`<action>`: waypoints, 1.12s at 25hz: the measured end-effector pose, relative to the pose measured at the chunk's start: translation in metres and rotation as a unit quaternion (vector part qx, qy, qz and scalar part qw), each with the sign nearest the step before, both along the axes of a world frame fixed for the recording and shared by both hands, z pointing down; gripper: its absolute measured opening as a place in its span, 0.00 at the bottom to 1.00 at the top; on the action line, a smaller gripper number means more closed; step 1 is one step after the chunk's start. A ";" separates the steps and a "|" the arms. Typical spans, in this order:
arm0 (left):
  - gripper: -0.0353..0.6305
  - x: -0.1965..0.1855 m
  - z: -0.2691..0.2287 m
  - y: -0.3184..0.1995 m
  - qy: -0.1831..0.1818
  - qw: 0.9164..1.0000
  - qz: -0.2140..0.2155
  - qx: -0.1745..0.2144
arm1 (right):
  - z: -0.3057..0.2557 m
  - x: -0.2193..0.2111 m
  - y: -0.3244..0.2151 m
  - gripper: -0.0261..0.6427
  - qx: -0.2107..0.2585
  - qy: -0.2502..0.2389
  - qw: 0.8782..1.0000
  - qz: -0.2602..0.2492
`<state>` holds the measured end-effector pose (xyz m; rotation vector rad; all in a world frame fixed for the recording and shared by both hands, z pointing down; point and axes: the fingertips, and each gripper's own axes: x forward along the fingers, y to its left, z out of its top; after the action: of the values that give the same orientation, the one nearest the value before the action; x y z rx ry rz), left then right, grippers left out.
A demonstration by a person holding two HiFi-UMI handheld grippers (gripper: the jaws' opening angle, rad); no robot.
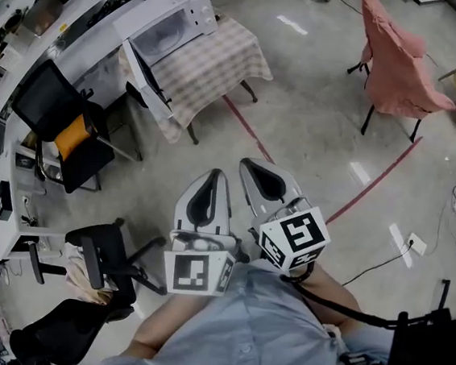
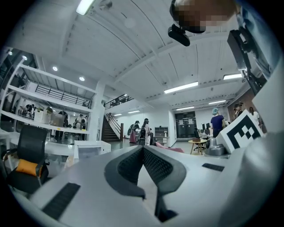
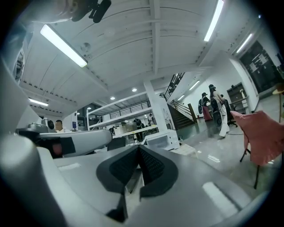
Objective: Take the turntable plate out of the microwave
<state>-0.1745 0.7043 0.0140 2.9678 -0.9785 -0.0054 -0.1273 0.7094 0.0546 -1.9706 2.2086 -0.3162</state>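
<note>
- Left gripper (image 1: 212, 176): jaws together, pads meeting at the tips, nothing between them. It points level across the room.
- Right gripper (image 1: 250, 169): jaws together, nothing between them. It is held just beside the left gripper and points the same way.
- Marker cubes: one on the rear of each gripper, left cube (image 1: 196, 271) and right cube (image 1: 295, 237), both close to the person's light blue shirt (image 1: 252, 334).
- Microwave (image 1: 170, 19): white, standing on a table (image 1: 221, 59) covered with a checked cloth, at the upper left of the head view. It is well apart from both grippers, with bare floor between.
- Turntable plate: cannot be made out in any view; the inside of the microwave is too small to read.
- Surroundings: a black office chair with an orange cushion (image 1: 67, 128) stands left of the table; a chair under a pink cover (image 1: 402, 70) stands to the right; a red line (image 1: 374, 181) runs across the floor.
</note>
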 end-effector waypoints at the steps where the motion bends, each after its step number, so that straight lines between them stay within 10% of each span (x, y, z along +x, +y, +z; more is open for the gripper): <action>1: 0.06 0.001 0.001 -0.002 0.000 1.000 -0.001 -0.001 | 0.002 0.001 -0.002 0.04 -0.001 0.000 1.000 -0.002; 28: 0.06 0.068 0.020 -0.260 0.024 0.999 -0.003 -0.028 | 0.023 0.056 -0.263 0.04 -0.032 0.013 0.999 -0.030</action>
<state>-0.1065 0.4443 0.0337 2.8995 -0.9658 -0.0482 -0.0714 0.4464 0.0780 -1.9535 2.3042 -0.3768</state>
